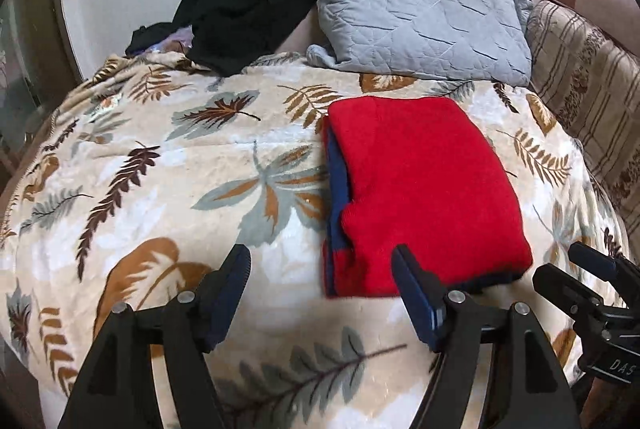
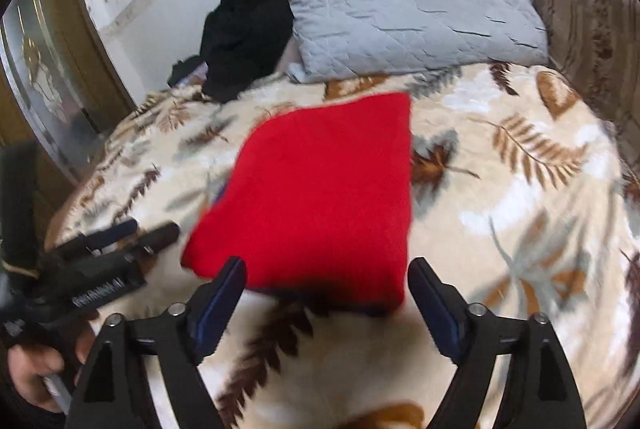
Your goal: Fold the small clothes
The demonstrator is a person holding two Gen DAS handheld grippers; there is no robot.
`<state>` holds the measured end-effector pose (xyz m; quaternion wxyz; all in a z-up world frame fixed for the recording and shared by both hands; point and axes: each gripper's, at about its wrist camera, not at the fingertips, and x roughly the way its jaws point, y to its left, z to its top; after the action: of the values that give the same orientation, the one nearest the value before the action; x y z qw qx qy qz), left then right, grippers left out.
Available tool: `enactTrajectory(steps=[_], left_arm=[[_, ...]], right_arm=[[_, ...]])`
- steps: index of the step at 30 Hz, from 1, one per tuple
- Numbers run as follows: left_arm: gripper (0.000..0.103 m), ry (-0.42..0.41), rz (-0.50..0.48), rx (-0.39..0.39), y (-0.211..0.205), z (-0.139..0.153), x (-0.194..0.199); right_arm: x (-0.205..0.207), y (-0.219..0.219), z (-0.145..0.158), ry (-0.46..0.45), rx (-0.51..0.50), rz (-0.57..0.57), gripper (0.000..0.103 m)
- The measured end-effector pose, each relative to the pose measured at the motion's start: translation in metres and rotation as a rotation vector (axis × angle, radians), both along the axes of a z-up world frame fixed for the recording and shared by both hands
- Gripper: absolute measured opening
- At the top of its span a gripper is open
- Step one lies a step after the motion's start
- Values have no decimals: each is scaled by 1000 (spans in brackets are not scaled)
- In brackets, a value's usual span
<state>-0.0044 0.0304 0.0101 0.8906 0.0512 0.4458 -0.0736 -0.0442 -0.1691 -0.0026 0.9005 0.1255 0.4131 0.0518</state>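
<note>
garment (image 1: 424, 189): folded flat on blanket (image 1: 160, 169), looks finished | left gripper (image 1: 320, 293): wide open, empty | right gripper (image 2: 326, 293): wide open, empty, clear of cloth

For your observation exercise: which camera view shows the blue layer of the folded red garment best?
The left wrist view: the folded red garment is sharp, its blue layer running down the left edge. The right wrist view is blurred, with only a dark sliver there.

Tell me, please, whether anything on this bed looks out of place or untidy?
The red garment lies folded flat on the leaf-print blanket, though blue layers stick out unevenly along its left edge. Behind it, a heap of black clothes sits crumpled beside the grey pillow, unfolded. Both claws are open and empty.
</note>
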Motion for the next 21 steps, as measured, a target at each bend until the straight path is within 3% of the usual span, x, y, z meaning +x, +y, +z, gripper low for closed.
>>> enactTrajectory(steps=[2,4,15,17,21], left_arm=[[74,-12,3,0,-1,6,-10],[74,-22,10,-3,-1,10,-16],[74,-35,38,-9,-1,27,-33],[83,-50,40,-12,-1,31,-36],[86,-74,26,-8,-5,38,-40]], right_arm=[[-12,-1,1,-1,-17,-13,89],[-20,-2,4,-2,-53,-24,102],[-39,2,25,-29,-142,-48,103],[-41,3,27,-36,-145,-48,103],[-41,5,29,-37,-158,-42,103]])
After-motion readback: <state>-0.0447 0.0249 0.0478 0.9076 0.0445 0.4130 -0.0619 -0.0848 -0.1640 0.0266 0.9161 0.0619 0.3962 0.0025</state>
